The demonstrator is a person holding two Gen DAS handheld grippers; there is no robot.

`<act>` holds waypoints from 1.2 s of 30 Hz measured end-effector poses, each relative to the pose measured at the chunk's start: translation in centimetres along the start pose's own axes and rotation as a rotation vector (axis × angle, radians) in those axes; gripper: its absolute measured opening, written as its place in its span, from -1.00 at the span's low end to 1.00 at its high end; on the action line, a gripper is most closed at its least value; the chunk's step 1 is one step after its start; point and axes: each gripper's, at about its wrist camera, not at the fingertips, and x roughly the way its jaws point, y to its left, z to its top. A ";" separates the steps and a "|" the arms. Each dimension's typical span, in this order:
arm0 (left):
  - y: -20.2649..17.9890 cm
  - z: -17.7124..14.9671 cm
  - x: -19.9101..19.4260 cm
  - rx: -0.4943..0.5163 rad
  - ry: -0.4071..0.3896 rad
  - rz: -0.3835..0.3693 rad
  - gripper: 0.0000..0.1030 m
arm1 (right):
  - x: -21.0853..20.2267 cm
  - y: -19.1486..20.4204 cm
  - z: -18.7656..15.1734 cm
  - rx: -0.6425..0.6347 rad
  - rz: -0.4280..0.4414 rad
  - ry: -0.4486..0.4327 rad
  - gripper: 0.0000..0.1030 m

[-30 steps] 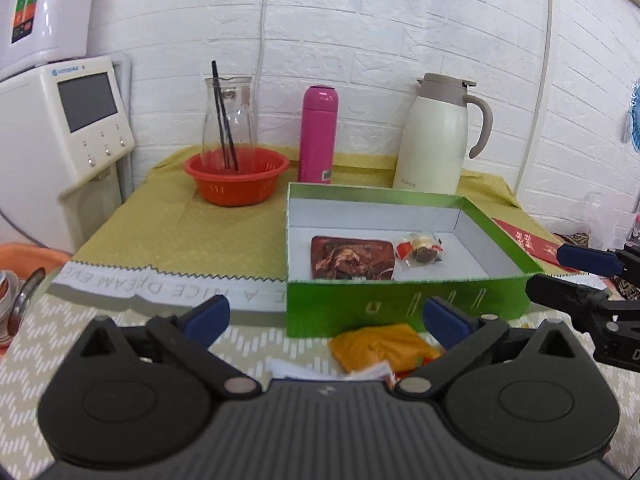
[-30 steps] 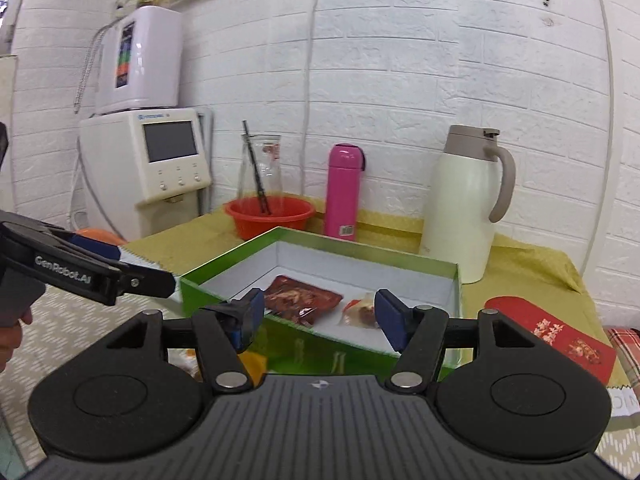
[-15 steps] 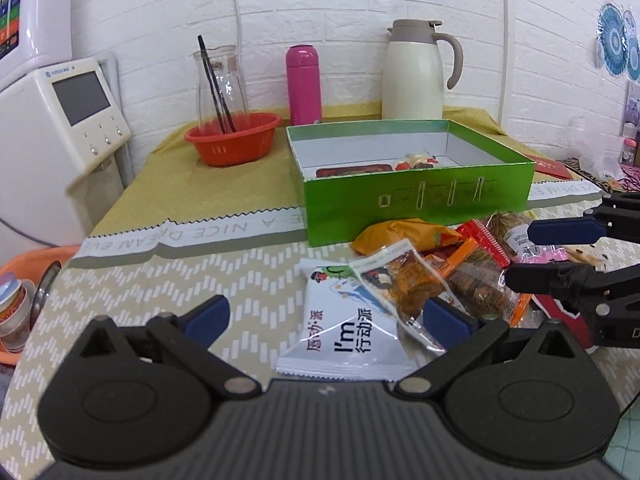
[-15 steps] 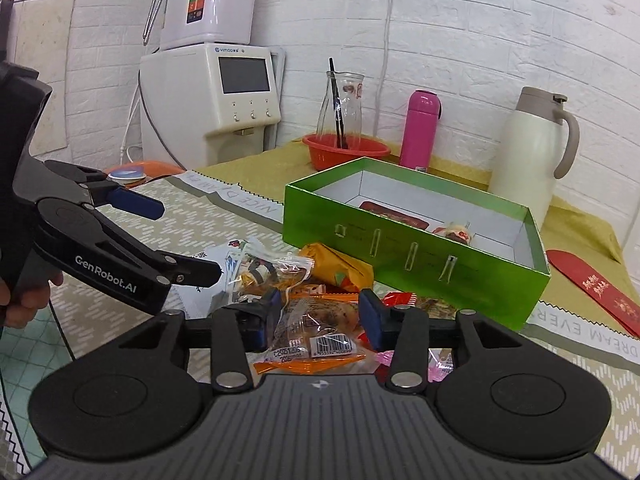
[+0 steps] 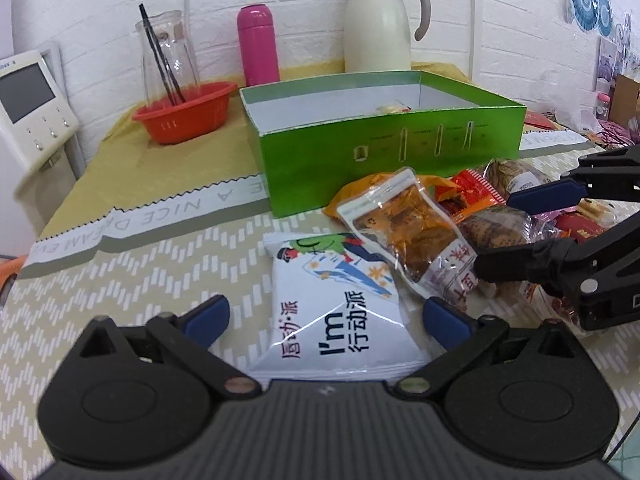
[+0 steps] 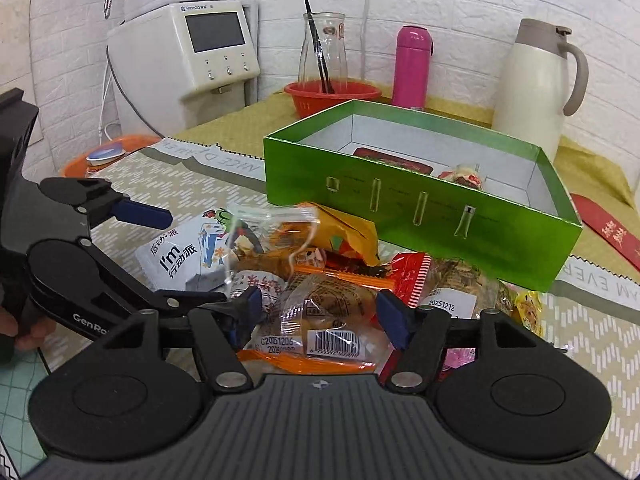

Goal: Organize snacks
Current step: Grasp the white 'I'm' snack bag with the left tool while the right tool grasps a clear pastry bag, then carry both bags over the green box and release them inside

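A pile of snack packets lies on the table in front of a green box (image 5: 392, 160) (image 6: 432, 216). The box holds a dark red packet (image 6: 396, 159) and a small wrapped candy (image 6: 464, 178). My left gripper (image 5: 326, 316) is open, low over a white packet (image 5: 340, 300) (image 6: 180, 256) that lies between its fingers. My right gripper (image 6: 318, 314) is open around a clear packet with a barcode (image 6: 324, 320) and orange trim. A clear packet of orange snacks (image 5: 408, 228) leans on the pile beside the white one. The right gripper also shows in the left wrist view (image 5: 516, 232).
A red basket (image 5: 186, 114) with a glass carafe, a pink bottle (image 5: 258, 44) and a cream thermos jug (image 5: 380, 20) stand behind the box. A white appliance (image 6: 192, 56) stands at the left. A red envelope (image 6: 608, 228) lies right of the box.
Both grippers have come down and back from over the box to the snack pile. The left now straddles the white packet, the right the barcode packet.
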 end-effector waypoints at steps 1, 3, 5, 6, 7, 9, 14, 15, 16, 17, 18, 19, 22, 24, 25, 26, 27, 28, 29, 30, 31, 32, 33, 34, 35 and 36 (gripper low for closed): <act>0.1 0.0 0.2 -0.007 0.003 -0.004 0.99 | 0.1 0.0 0.0 0.003 0.006 0.005 1.00; 0.6 -0.2 0.5 -0.046 0.003 -0.025 0.99 | 0.2 -0.1 0.0 0.011 0.014 0.000 1.00; 0.7 -0.3 0.3 -0.058 -0.012 -0.021 0.90 | 0.0 -0.1 -0.2 0.012 0.021 -0.011 1.00; 0.6 -0.3 0.2 -0.059 -0.019 -0.016 0.85 | -0.2 -0.2 -0.3 0.014 0.022 -0.016 0.95; 0.6 -0.3 0.0 -0.067 -0.026 -0.018 0.60 | -0.4 -0.3 -0.3 0.018 0.022 -0.021 0.73; 0.7 -0.2 -0.2 -0.086 -0.035 -0.017 0.31 | -0.7 -0.5 -0.4 0.034 0.033 -0.019 0.65; 0.3 -0.1 -0.4 -0.075 -0.023 0.004 0.26 | -0.1 -0.3 -0.5 0.024 0.013 0.048 0.99; 0.2 0.0 -0.4 -0.076 -0.020 0.014 0.28 | 0.7 -0.1 -0.8 0.017 0.014 0.087 1.00; 0.2 0.0 -0.3 -0.076 -0.019 0.020 0.32 | 1.0 0.1 -1.1 0.012 0.014 0.091 1.00; 0.3 0.0 -0.3 -0.083 -0.019 0.019 0.35 | 1.1 0.5 -1.4 -0.012 -0.008 0.064 1.00; 0.6 -0.1 -0.3 -0.091 -0.021 0.015 0.36 | 0.8 0.7 -1.4 -0.011 -0.003 0.056 1.00; 0.6 -0.1 -0.3 -0.090 -0.022 0.017 0.40 | 0.7 0.8 -1.3 -0.005 0.005 0.056 0.93; 0.5 -0.2 -0.3 -0.091 -0.028 0.029 0.41 | 0.6 0.7 -1.1 0.004 -0.006 0.054 0.91; 0.4 -0.4 -0.5 -0.097 -0.031 0.032 0.38 | 0.4 0.5 -1.2 0.016 -0.003 0.047 0.80; 0.4 -0.4 -0.6 -0.097 -0.032 0.033 0.34 | 0.3 0.5 -1.2 0.018 -0.001 0.043 0.76; 0.4 -0.5 -0.8 -0.102 -0.033 0.034 0.28 | 0.1 0.4 -1.3 0.022 0.003 0.040 0.74; 0.4 -0.6 -0.9 -0.108 -0.033 0.040 0.27 | -0.1 0.4 -1.3 0.027 0.004 0.037 0.73; 0.4 -0.7 -1.1 -0.111 -0.034 0.046 0.25 | -0.4 0.4 -1.3 0.033 0.004 0.030 0.73; 0.5 -0.8 -1.4 -0.114 -0.034 0.053 0.25 | -0.8 0.4 -1.3 0.040 0.005 0.023 0.73; 0.6 -1.0 -1.7 -0.121 -0.033 0.061 0.24 | -1.2 0.3 -1.3 0.048 0.008 0.012 0.73; 0.7 -1.2 -2.1 -0.128 -0.033 0.065 0.22 | -1.6 0.2 -1.3 0.058 0.012 -0.001 0.73; 0.9 -1.4 -2.6 -0.140 -0.039 0.069 0.21 | -2.1 0.1 -1.4 0.068 0.017 -0.016 0.73; 1.1 -1.6 -3.0 -0.151 -0.040 0.074 0.19 | -2.6 0.0 -1.4 0.080 0.022 -0.030 0.73; 1.4 -1.8 -3.6 -0.167 -0.044 0.082 0.19 | -3.0 0.0 -1.4 0.093 0.026 -0.045 0.73; 1.6 -2.0 -4.2 -0.185 -0.048 0.089 0.19 | -3.4 -0.1 -1.5 0.101 0.033 -0.060 0.73; 1.9 -2.2 -4.9 -0.199 -0.057 0.097 0.19 | -3.9 0.0 -1.5 0.103 0.044 -0.080 0.73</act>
